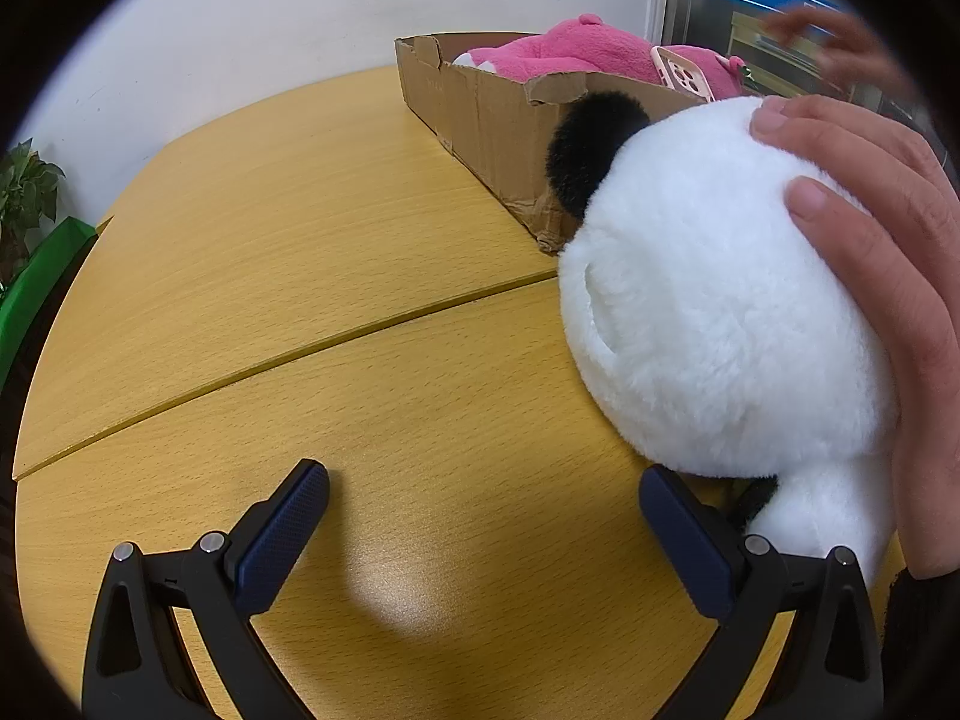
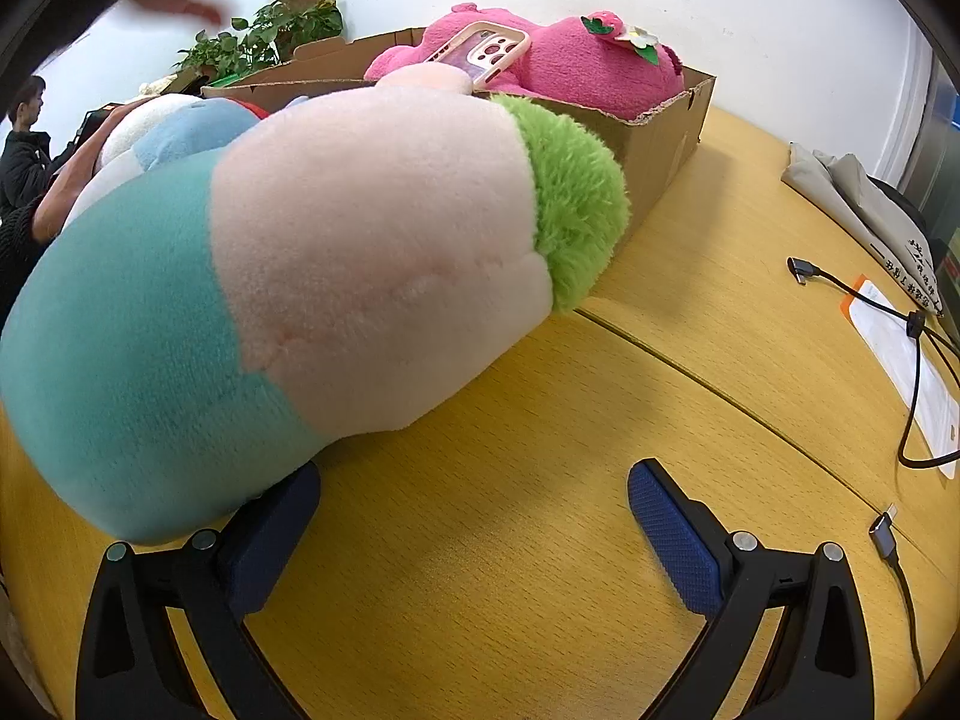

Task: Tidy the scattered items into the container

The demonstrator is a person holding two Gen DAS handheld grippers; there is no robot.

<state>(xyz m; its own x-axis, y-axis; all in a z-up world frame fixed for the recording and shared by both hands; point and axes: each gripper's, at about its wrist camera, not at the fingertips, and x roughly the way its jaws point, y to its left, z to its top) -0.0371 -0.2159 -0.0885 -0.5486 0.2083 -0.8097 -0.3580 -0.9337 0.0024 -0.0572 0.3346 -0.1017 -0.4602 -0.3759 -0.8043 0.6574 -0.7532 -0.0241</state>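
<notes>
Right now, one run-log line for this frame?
left gripper open, empty | right gripper open, empty | pink plush toy in cardboard box | white-and-black plush panda on table, bare hand on it

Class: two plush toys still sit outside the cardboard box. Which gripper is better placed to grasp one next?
Probably right: the pastel pink-and-teal plush toy overlaps its open fingers. A bare hand holds the white panda plush.

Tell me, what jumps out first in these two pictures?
A big white plush with a black ear fills the right of the left view, a bare hand cupped over it. In the right view a pastel plush sprawls across the left, and behind it a cardboard box holds a pink plush.
</notes>
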